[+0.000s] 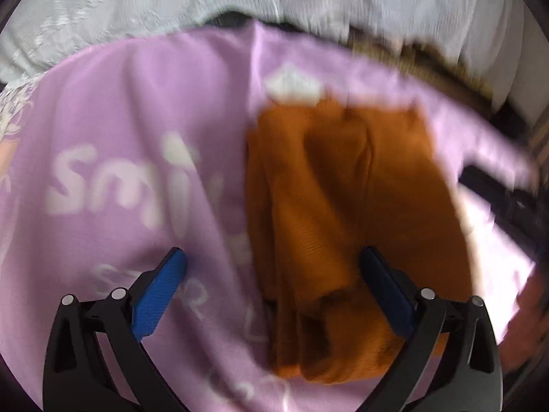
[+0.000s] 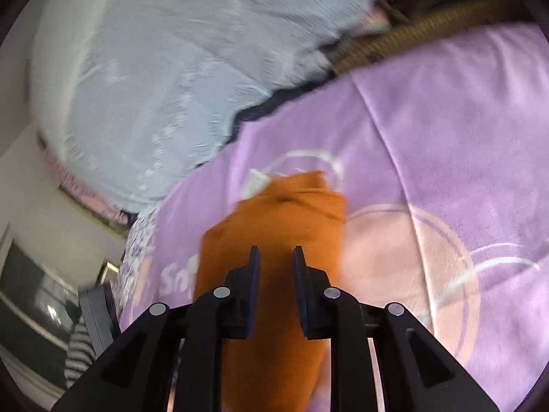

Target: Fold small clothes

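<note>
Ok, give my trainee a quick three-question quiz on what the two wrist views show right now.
1. True or false: the left gripper is open, with nothing pinched between its pads.
2. Multiple choice: the orange garment lies on A) a bare wooden table, B) a purple blanket, C) a metal tray.
3. Short answer: how do the right gripper's jaws stand, and what is under them?

Key
1. True: the blue pads are spread wide, over the garment's near end.
2. B.
3. Nearly together with a narrow gap showing; the orange garment is under them, and blur hides whether any cloth is pinched.
</note>
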### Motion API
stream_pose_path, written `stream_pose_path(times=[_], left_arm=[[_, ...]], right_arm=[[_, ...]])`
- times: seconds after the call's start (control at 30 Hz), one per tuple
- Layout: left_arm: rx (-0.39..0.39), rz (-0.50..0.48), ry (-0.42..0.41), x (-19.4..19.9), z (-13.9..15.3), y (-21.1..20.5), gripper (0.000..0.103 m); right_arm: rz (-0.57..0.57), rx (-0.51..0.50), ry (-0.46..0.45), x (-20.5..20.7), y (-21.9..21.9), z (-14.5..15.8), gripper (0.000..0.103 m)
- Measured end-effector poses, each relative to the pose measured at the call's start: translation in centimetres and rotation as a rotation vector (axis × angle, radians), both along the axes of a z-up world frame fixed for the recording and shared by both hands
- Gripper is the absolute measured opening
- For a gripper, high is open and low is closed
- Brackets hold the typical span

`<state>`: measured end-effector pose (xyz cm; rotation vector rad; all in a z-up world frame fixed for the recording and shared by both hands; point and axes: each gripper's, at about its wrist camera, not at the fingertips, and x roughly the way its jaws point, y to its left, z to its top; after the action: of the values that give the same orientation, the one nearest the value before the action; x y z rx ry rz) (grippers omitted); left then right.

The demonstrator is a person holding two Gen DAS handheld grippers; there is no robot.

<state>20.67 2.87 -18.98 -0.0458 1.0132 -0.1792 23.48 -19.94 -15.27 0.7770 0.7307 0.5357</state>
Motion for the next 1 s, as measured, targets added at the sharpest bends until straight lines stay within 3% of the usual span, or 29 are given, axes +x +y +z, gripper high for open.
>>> stream_pose_path(times=[0.1, 0.27, 0.4, 0.5, 0.6, 0.67, 0.77, 0.83, 1.0], left_arm=[[-0.017, 0.007, -0.005, -0.1, -0.1, 0.3, 0.099], [-0.011, 0.005, -0.019, -0.2, -0.2, 0.2, 0.099], [-0.018, 0.006, -0.020, -0.3, -0.2, 0.3, 0.099], [-0.022, 0.008, -0.019, -0.3, -0.1, 0.3, 0.099], [-0.023, 0.009, -0.018, -0.3, -0.1, 0.2, 0.099], [-0.024, 0.010, -0.019, -0.2, -0.1, 0.2, 0.099], [-0.021, 0.009, -0.021, -0.2, -0.1, 0.2, 0.099], [-0.021, 0.011, -0.022, -0.2, -0.1, 0.2, 0.099], [-0.024, 0.015, -0.024, -0.4, 0.0, 0.3, 0.099]], right_arm=[[-0.048, 0.039, 0.056, 3.7, -0.1, -2.2, 0.028], [-0.185, 0.075, 0.035, 7.4, -2.0, -3.5, 0.025], [-0.156, 0.126, -0.011, 4.9, -2.9, -2.6, 0.026], [-0.085, 0.077, -0.072, 2.4, -1.5, -1.1, 0.026], [-0.001, -0.005, -0.050, 2.5, 1.0, -1.3, 0.030], [-0.040, -0.051, -0.039, 3.8, 1.2, -2.4, 0.045], [-0.099, 0.026, 0.006, 4.9, -0.5, -3.4, 0.043], [-0.167, -0.038, -0.024, 3.6, -1.3, -2.7, 0.044], [-0.066, 0.034, -0.026, 1.4, -1.1, -2.6, 0.044]])
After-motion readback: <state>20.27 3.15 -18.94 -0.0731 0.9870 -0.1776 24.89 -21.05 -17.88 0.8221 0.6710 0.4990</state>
